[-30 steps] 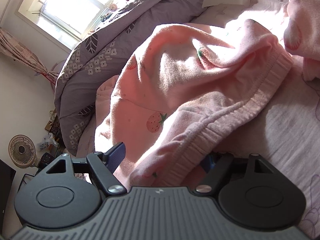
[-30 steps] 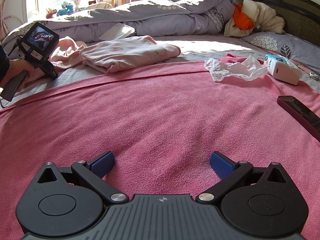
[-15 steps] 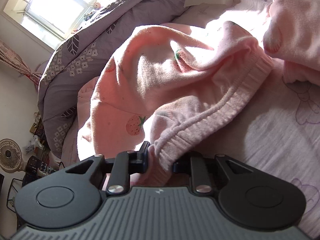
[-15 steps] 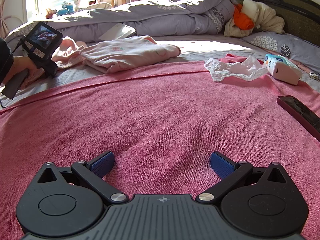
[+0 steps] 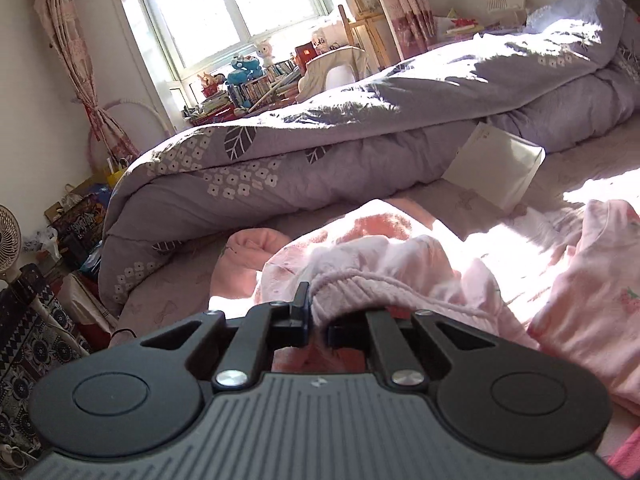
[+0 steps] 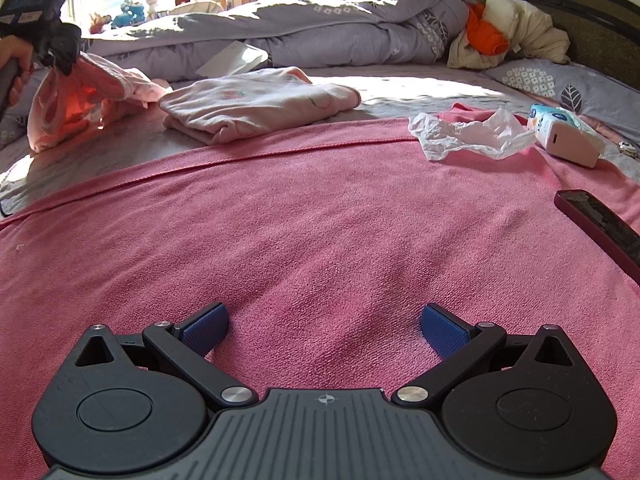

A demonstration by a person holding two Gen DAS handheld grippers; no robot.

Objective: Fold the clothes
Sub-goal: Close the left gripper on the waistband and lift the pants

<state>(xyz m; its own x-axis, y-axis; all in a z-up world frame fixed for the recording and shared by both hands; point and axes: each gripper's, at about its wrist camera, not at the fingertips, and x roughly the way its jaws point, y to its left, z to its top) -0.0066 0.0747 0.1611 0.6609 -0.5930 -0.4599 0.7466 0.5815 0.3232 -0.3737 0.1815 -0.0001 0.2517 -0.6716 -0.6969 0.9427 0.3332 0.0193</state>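
Left hand-held gripper [image 5: 318, 322], raised, clamps pink pants' waistband [image 5: 360, 280].

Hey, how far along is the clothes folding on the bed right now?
Done: one pink top lies folded on the bed beyond the red towel. In hand: the left gripper is shut on the waistband of the pink pants, with the pants hanging bunched from it in the right wrist view. Left: the pants are not yet spread or folded. The right gripper is open over the towel, holding nothing.

Home bedroom — bed [image 6: 592, 12], duvet [image 5: 320, 152], curtained window [image 5: 240, 4].
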